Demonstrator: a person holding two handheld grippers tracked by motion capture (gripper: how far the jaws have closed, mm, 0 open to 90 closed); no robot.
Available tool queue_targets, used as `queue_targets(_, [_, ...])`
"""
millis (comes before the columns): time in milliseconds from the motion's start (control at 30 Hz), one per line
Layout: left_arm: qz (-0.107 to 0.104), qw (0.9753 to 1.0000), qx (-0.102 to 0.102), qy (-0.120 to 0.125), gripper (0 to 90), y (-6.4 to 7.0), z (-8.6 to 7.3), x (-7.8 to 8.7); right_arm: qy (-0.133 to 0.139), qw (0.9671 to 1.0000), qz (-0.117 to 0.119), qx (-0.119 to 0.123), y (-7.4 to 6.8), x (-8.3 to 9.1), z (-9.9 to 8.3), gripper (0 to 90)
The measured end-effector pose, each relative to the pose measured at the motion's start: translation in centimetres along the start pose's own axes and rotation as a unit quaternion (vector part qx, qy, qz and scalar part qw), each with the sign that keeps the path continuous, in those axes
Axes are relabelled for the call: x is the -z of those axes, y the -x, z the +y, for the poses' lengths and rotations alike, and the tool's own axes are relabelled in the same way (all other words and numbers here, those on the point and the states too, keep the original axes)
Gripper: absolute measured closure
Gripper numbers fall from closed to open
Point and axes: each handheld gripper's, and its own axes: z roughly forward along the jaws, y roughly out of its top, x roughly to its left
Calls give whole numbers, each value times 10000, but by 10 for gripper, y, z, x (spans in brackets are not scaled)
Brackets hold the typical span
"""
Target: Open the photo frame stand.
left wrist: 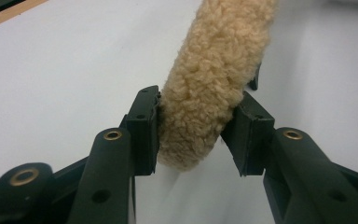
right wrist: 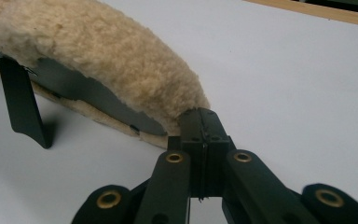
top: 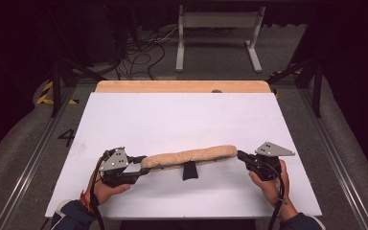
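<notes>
We held the long tan fleece-covered pad (top: 189,157) above the white bench (top: 182,115): left claw (left wrist: 196,135) half-open, squeezing one end; right claw (right wrist: 200,135) pinched nearly closed on the other. We judged its thin bite might slip off the fleece.

Left tool (left wrist: 196,135) grips the fleecy tan pad's (left wrist: 214,79) end above white table (left wrist: 65,70)

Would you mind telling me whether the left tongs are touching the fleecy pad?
Touching. In the left gripper view, the left tongs have both jaws pressed against the sides of the fleecy pad, with no gap at either jaw.
</notes>
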Motion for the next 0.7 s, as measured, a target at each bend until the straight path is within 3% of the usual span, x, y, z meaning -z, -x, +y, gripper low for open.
queue_targets(200, [34, 10000, 33, 26, 587, 4, -1, -1, 10, 10000, -3, -34, 3, -4, 3, 900])
queue_targets(700, [105, 9998, -186, -34, 609, 17, 0, -2, 20, 10000, -28, -60, 13, -19, 12, 900])
